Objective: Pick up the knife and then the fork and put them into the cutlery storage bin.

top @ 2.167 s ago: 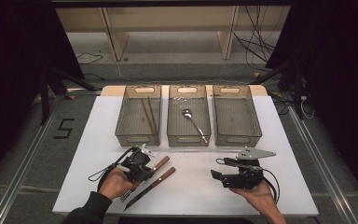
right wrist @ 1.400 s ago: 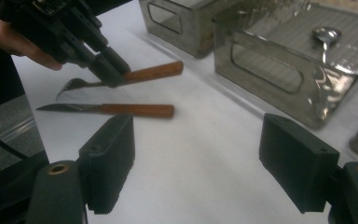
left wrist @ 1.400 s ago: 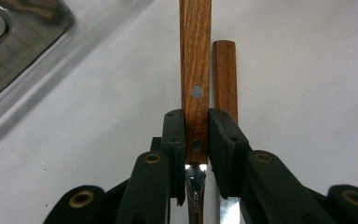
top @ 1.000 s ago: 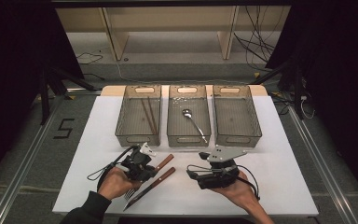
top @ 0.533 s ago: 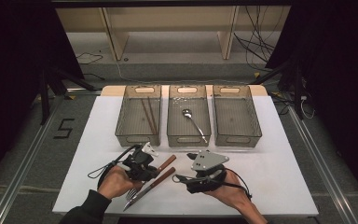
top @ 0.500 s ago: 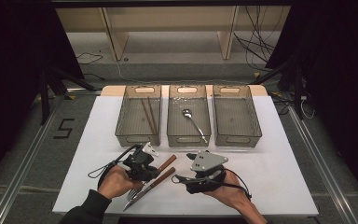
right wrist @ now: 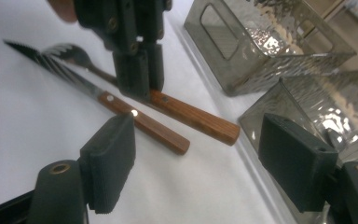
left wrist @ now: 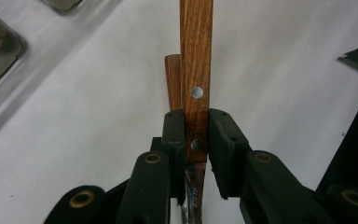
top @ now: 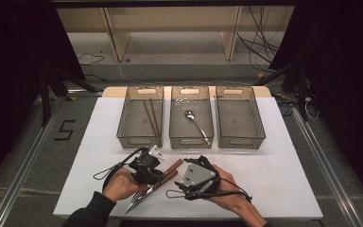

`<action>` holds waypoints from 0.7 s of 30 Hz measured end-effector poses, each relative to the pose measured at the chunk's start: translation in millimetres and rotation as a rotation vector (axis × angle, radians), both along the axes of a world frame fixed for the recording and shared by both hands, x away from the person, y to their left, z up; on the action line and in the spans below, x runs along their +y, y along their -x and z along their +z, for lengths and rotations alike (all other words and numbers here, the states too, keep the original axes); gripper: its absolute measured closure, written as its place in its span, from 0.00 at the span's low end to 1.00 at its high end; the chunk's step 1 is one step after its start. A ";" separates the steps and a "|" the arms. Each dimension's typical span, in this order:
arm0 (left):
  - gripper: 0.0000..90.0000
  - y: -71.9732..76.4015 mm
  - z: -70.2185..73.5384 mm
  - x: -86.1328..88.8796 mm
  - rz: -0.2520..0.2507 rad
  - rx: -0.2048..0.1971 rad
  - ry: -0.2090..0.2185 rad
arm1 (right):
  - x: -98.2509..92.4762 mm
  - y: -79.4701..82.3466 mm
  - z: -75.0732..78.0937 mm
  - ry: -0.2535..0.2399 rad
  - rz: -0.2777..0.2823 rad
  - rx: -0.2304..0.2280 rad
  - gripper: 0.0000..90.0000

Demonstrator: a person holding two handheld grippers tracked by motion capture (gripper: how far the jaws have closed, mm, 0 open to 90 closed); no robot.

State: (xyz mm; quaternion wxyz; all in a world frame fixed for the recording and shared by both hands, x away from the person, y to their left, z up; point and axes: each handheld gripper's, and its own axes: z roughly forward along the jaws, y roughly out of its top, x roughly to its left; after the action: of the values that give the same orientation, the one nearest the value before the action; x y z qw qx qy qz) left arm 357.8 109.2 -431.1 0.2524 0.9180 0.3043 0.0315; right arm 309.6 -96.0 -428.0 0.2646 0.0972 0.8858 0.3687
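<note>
Since the earlier frames, the right gripper (top: 181, 166) has been carried from the right part of the table across to the left, and is now seen just beside the left gripper (top: 163, 171). The left gripper has kept its place.

The left gripper's jaws are clamped on the wooden handle of the fork (left wrist: 196, 84), with the pads pressed on both sides of it near a rivet. The knife (right wrist: 121, 108) is seen lying on the white table (top: 283, 165) just beside the fork, its wooden handle running alongside.

The right gripper's jaws are held wide apart with nothing between them; the knife handle lies just ahead of its left pad, untouched.
</note>
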 end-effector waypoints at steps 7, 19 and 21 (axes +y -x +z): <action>0.85 -0.4 0.0 0.6 -0.005 0.004 0.001 | 15.0 3.5 -10.6 0.143 0.044 -0.132 0.34; 0.85 -0.1 -0.2 0.1 -0.017 0.007 0.000 | 33.9 6.2 -31.4 0.346 0.071 -0.369 0.44; 0.85 -0.1 -0.4 0.1 -0.018 0.008 0.001 | 36.4 6.6 -34.4 0.369 0.082 -0.405 0.46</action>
State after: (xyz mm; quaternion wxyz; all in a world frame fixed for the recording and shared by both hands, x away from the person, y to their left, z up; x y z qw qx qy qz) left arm 357.9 109.3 -431.5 0.2519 0.9207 0.2969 0.0255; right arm 303.0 -59.6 -462.4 0.4345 -0.0640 0.8702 0.2236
